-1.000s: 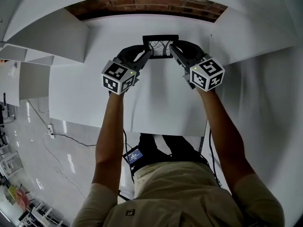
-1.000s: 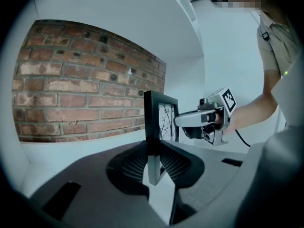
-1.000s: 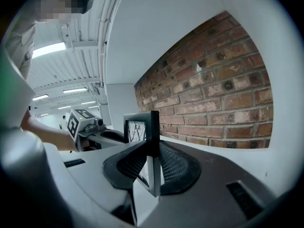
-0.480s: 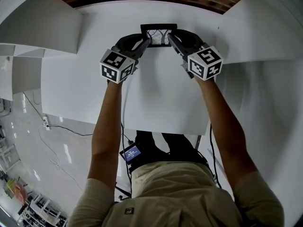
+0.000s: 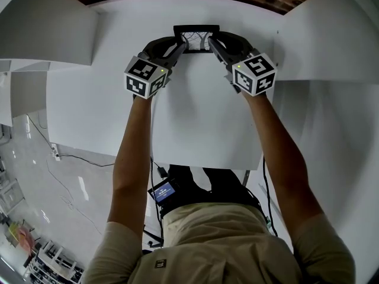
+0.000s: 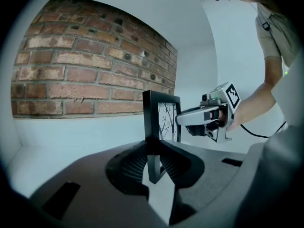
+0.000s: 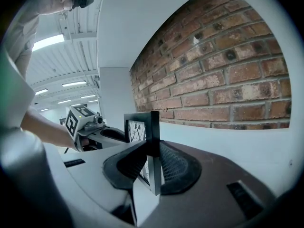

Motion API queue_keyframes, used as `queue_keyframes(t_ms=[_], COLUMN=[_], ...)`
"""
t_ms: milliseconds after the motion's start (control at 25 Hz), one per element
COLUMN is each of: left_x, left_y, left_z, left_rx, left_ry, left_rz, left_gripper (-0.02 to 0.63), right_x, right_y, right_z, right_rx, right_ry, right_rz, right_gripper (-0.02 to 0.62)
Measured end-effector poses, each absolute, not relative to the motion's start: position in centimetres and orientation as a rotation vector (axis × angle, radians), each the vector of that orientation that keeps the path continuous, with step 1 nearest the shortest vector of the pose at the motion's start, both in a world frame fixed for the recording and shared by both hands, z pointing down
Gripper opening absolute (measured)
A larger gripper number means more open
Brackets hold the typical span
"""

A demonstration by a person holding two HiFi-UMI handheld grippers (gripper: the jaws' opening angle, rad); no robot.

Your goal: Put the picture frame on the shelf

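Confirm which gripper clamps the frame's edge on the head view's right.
The right gripper: its jaws pinch the picture frame's right edge, while the left gripper pinches the opposite, left edge.

Nothing here can actually be read as words or numbers. The closest things to signs are the black-and-white square markers on the left marker cube (image 5: 145, 77), at the back of the left gripper (image 5: 179, 47), and on the right marker cube (image 5: 254, 73), behind the right gripper (image 5: 214, 43). These are block patterns, not letters. The picture frame (image 5: 196, 39) between the two grippers' tips shows bare branches and carries no caption. Well behind both tools, at the person's waist, a small screen (image 5: 167, 192) glows blue with lines too small to read. A tiny pale mark (image 5: 161, 265) on the waistband is just as illegible.
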State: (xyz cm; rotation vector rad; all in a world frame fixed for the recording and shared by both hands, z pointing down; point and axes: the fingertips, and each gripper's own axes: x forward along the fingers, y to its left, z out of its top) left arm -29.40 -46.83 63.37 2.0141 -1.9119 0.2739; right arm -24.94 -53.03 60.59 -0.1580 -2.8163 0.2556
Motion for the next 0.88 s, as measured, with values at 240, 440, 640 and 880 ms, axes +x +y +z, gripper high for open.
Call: queue_keyframes(t_ms=[240,440,640,880], left_x=[-29.6,-28.4,-28.2,-28.0], left_y=[-46.8,-47.0,-46.8,-46.5], left_z=[63.9,63.5,63.4,62.8], left_rx=[2.018,2.025,2.029,2.033], left_ry=[-1.919,-1.929,-1.945,-1.941], left_rz=[0.310,0.350,0.353,0.371], left_gripper=[0.077,0.077,0.077,0.077], right_x=[-25.1,-23.9,-23.6,-23.4], right_y=[-52.9,-53.0,-52.7,-52.3], right_z=[61.2,60.9,60.6,60.1], right_rx=[-0.148,-0.127,-0.122,-0.149], right_ry=[-2.810,-2.811,-2.820,-2.805], right_rz=[0.248,0.251,0.234,0.223], right_gripper=[0.075,0.075,0.075,0.075])
